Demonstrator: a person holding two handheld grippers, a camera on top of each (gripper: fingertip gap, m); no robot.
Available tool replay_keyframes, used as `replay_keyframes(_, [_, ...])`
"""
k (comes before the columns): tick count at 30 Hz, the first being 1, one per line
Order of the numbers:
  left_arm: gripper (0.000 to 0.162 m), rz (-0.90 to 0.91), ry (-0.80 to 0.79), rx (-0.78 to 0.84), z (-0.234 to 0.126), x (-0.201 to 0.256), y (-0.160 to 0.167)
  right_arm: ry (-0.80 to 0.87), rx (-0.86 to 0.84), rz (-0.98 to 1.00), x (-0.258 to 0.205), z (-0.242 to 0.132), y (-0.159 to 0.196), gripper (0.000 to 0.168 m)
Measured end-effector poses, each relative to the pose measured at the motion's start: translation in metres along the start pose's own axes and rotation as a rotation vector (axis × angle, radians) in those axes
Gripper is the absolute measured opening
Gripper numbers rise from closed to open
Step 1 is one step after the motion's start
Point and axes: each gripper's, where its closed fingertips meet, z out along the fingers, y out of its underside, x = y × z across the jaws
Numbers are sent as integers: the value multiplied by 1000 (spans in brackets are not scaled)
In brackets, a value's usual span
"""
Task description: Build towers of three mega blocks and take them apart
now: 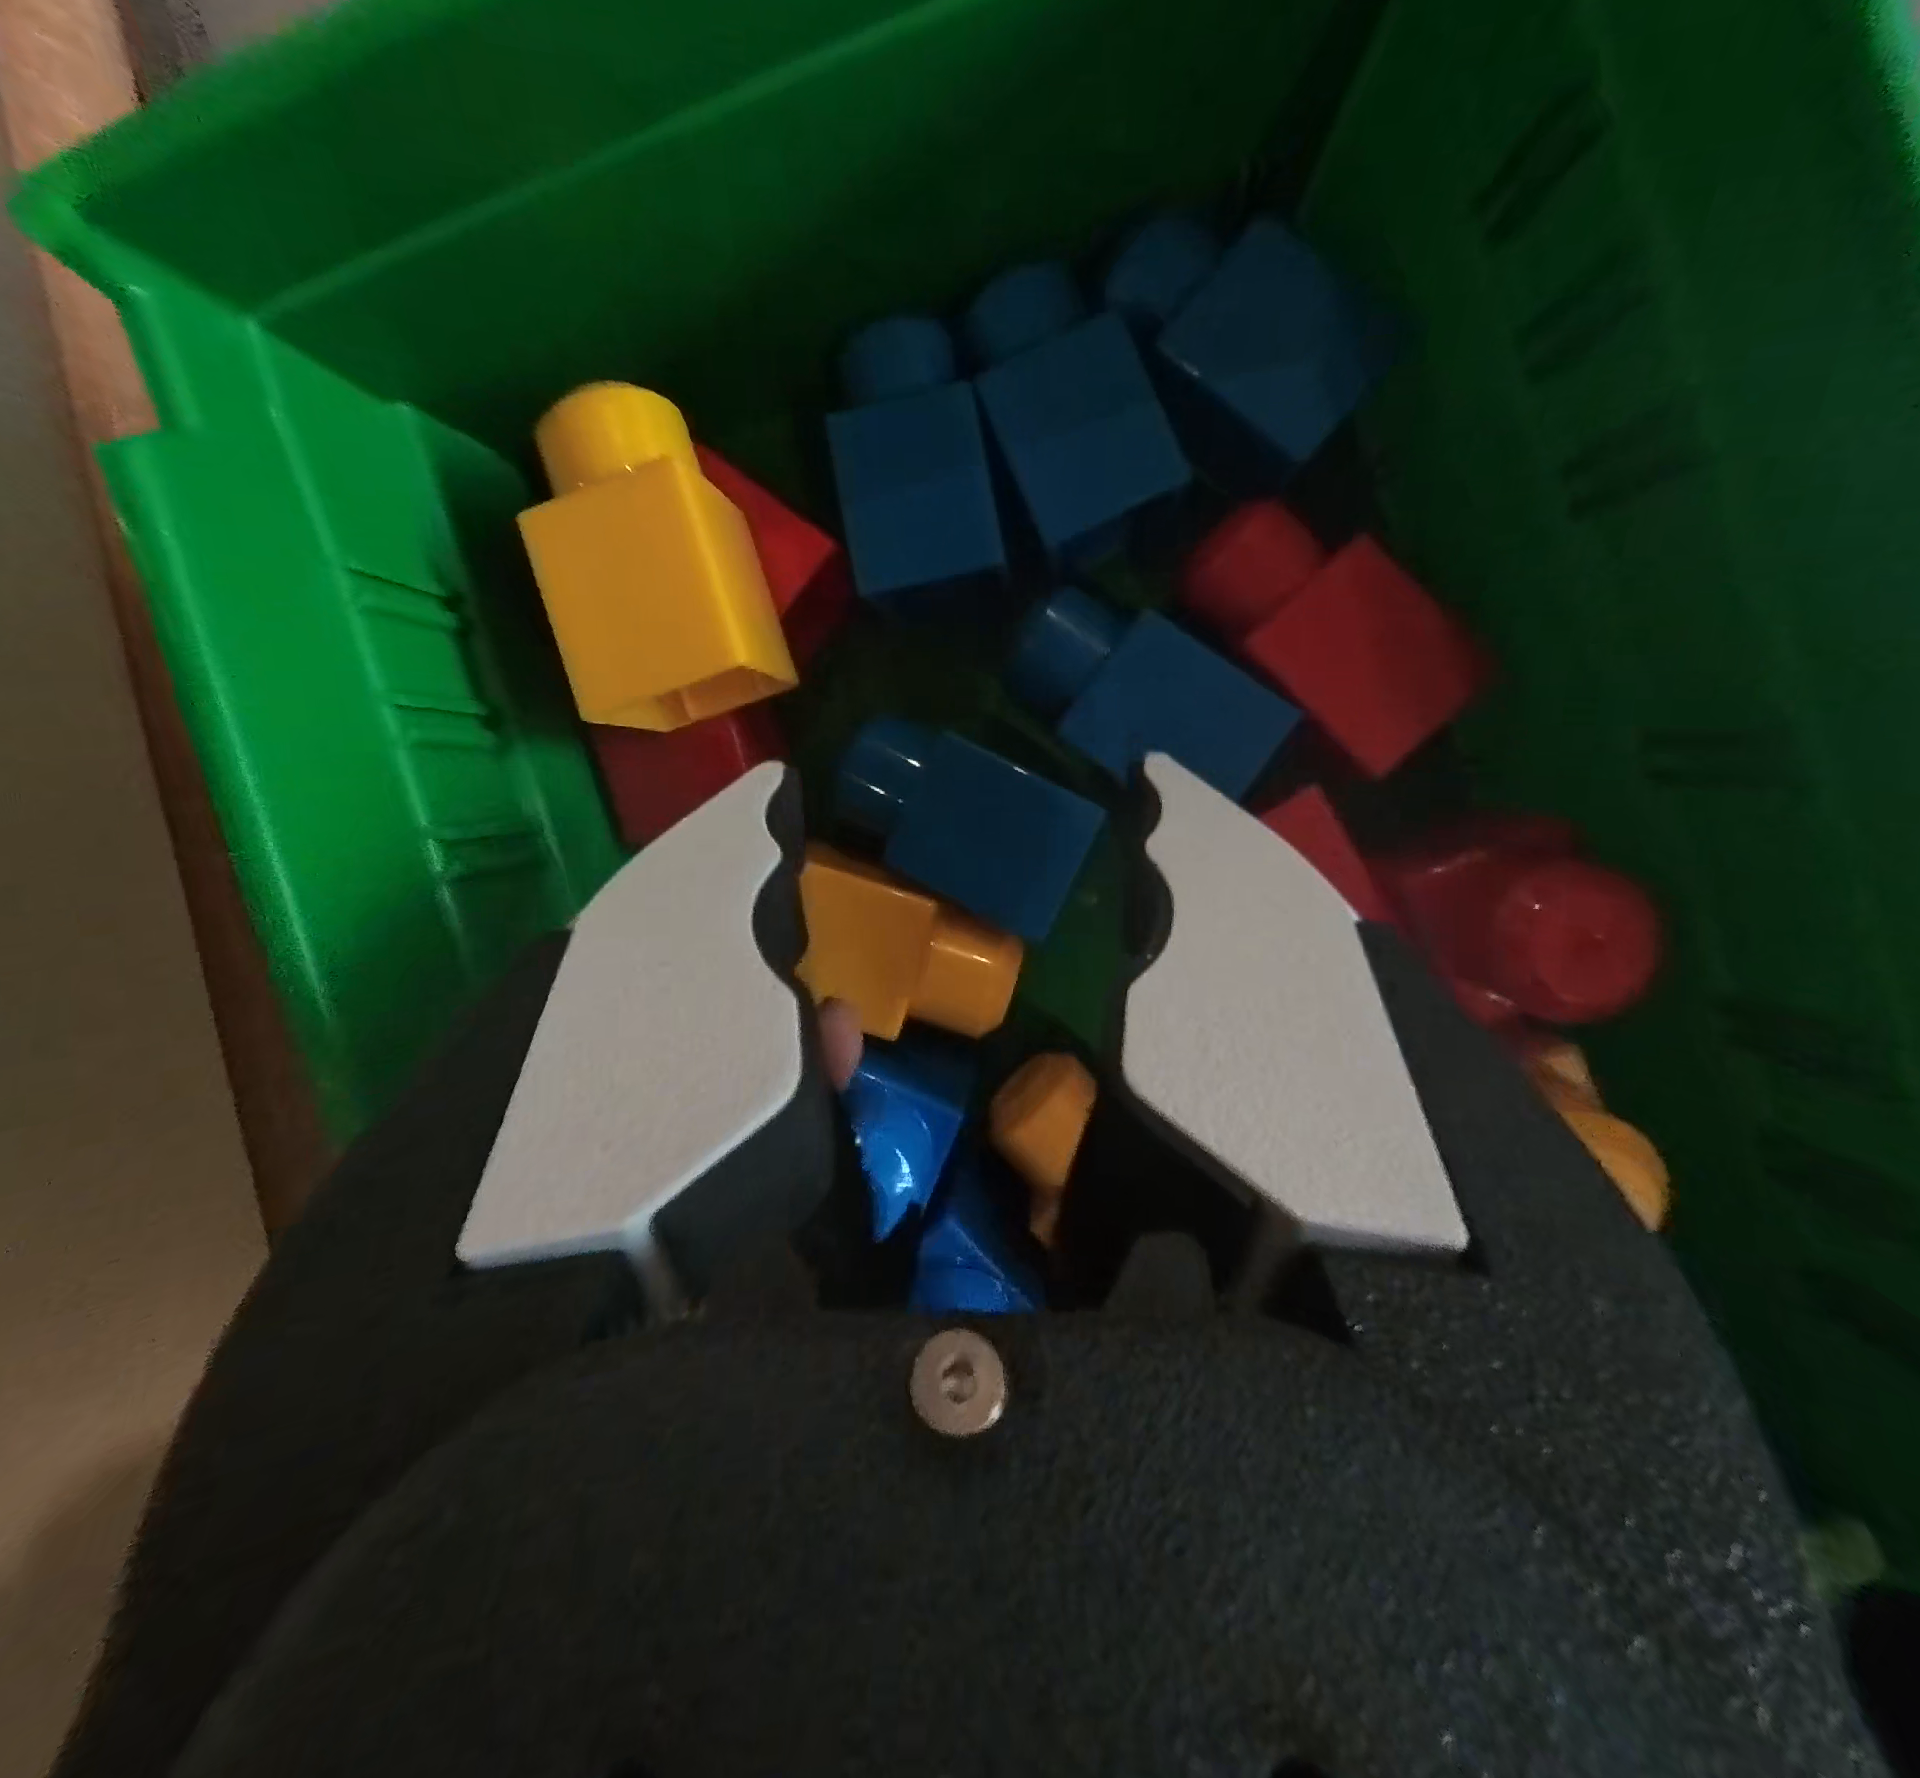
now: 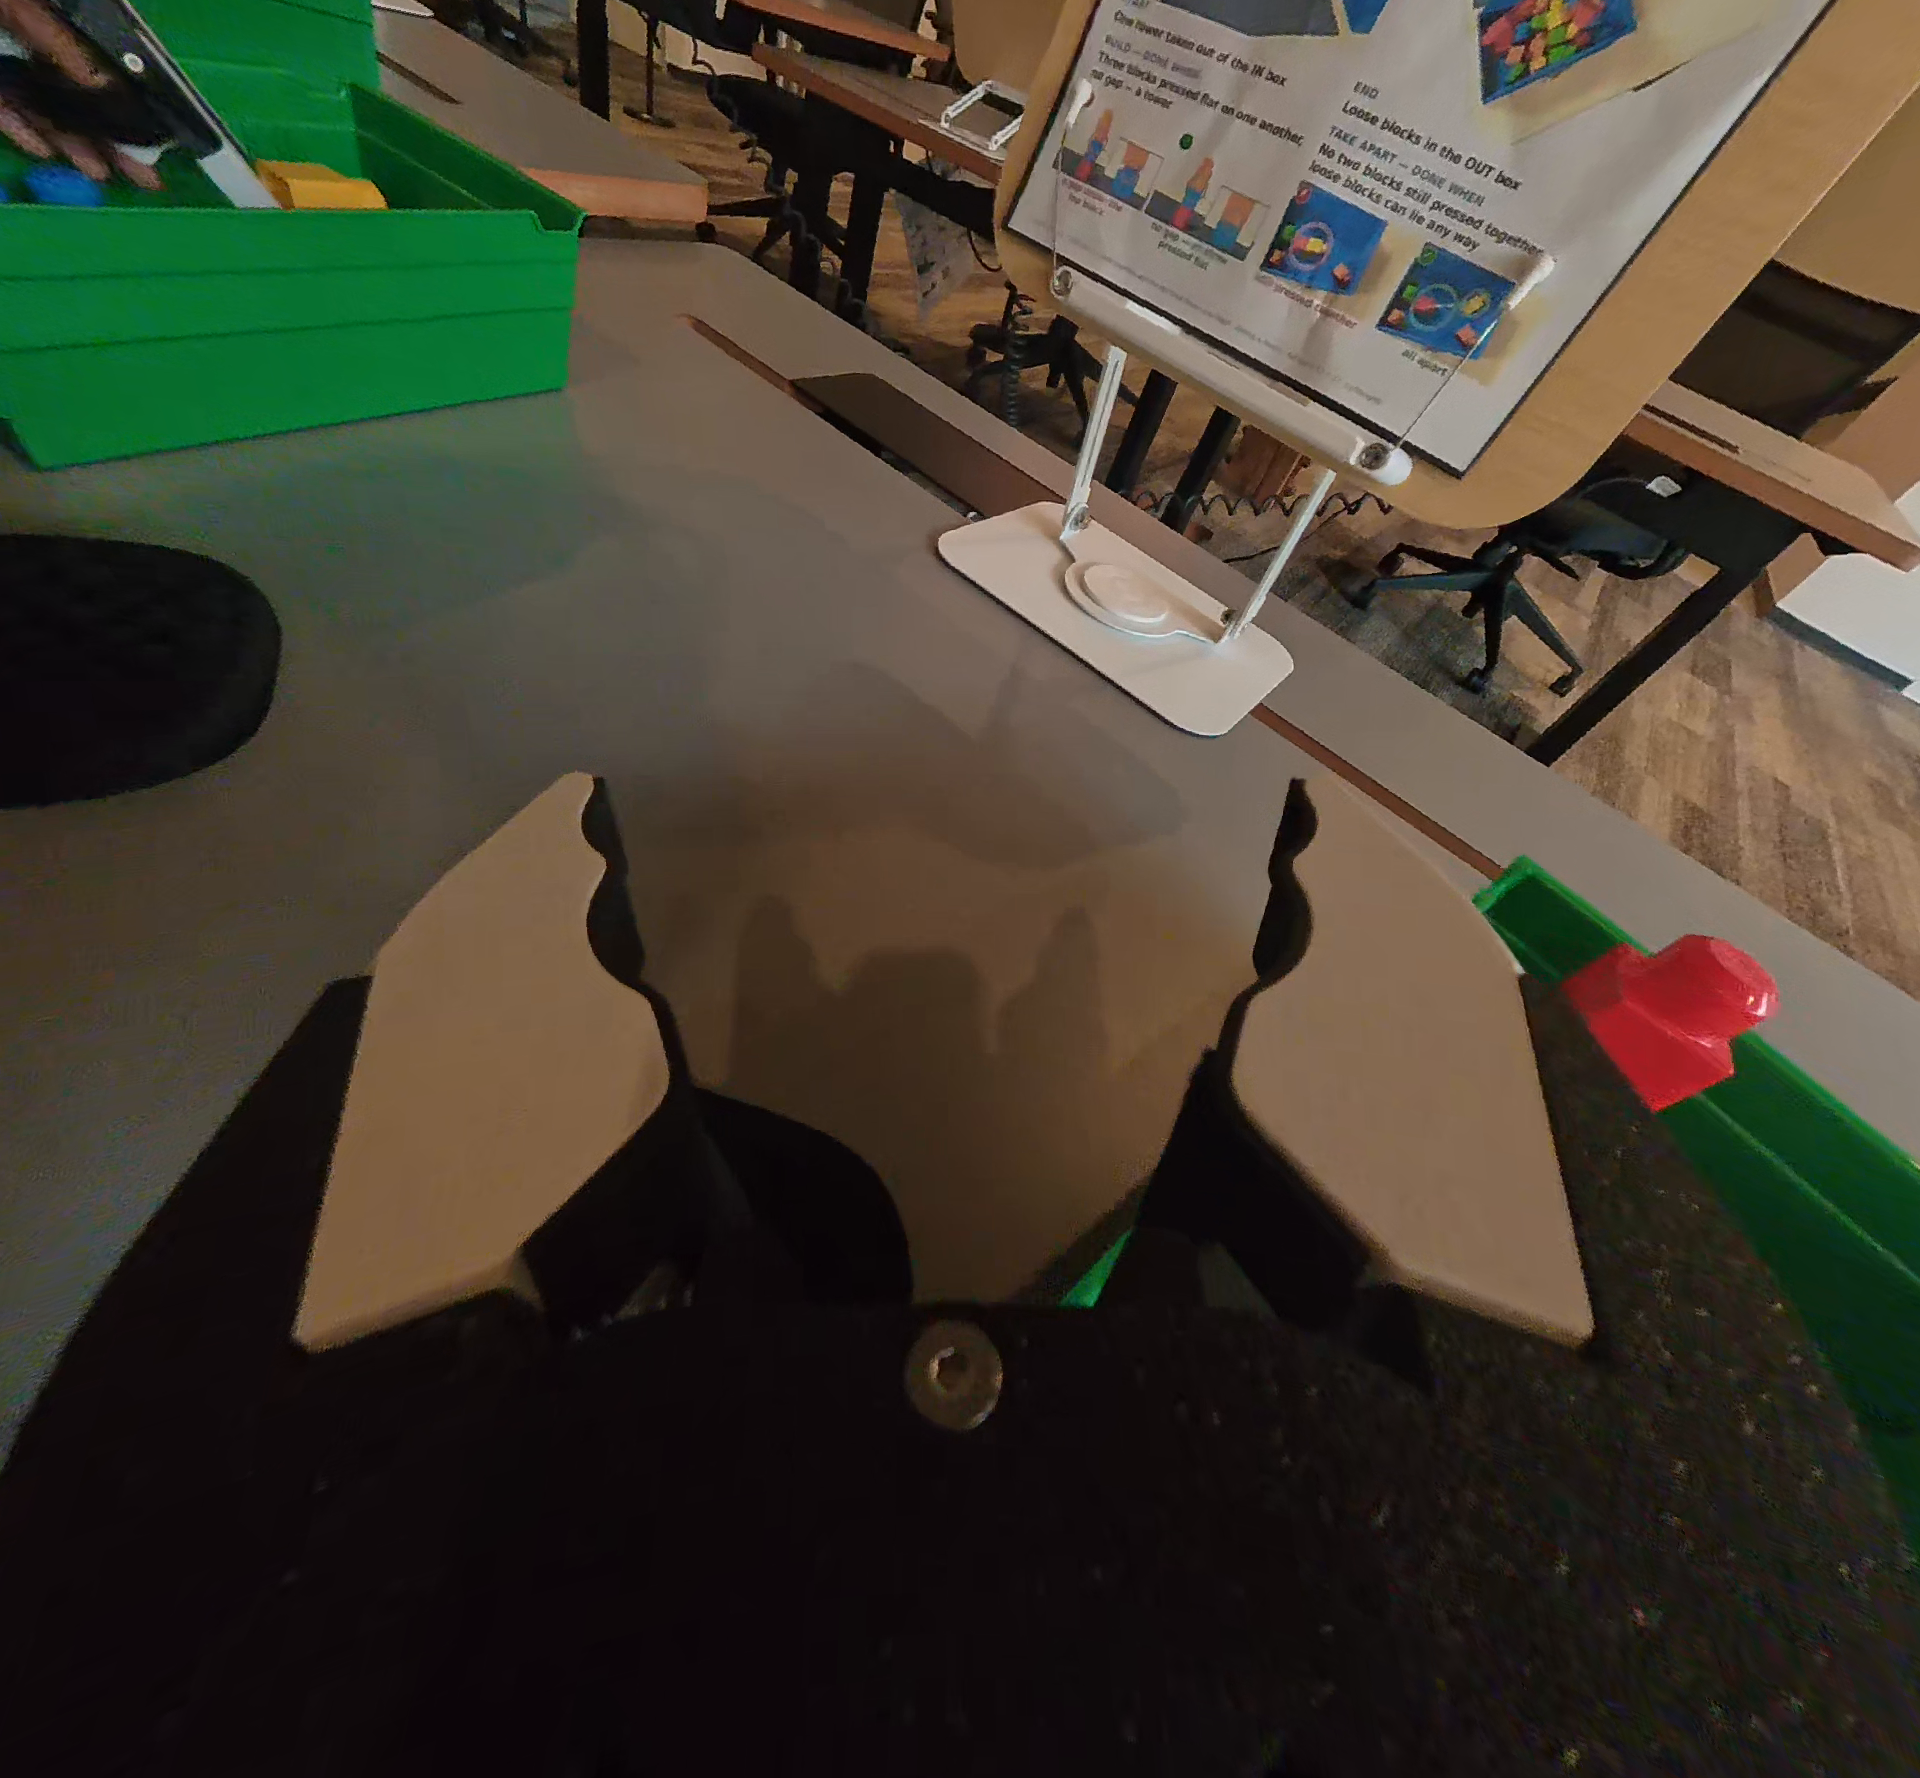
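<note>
Left gripper down in the bin, right one idle over the table.

My left gripper (image 1: 961, 855) points into the green plastic bin (image 1: 644, 170), jaws spread, a blue plastic mega block (image 1: 977, 819) lying loose between them; my right gripper (image 2: 940, 897) hovers released over the bare grey tabletop (image 2: 623, 606).

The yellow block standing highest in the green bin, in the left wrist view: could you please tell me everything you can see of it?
The yellow block is glossy plastic, a squarish body with one round stud pointing up and away. It lies tilted on its side, its hollow underside toward the camera. It rests on red blocks by the green bin's left wall, beyond the open left gripper, which does not touch it.
</note>
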Motion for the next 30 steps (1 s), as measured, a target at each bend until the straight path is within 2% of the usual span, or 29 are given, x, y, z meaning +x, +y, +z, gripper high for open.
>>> replay_keyframes(6, [58,56,56,-93,5,5,12,16,-10,-2,3,-2,2,117])
replay_keyframes(10, [59,-18,51,-124,11,2,14,29,1,1,6,-5,0,117])
replay_keyframes(16, [55,-65,-41,-144,17,-9,19,30,-26,-10,8,-8,8,117])
replay_keyframes(22, [48,-32,-70,-233,26,-10,32,41,-20,3,14,-13,13,117])
replay_keyframes(27, [43,-31,-67,-203,24,-9,27,51,-27,1,19,-20,15,117])
replay_keyframes(30, [43,-44,-63,-102,10,-9,16,51,-21,-8,18,-22,11,116])
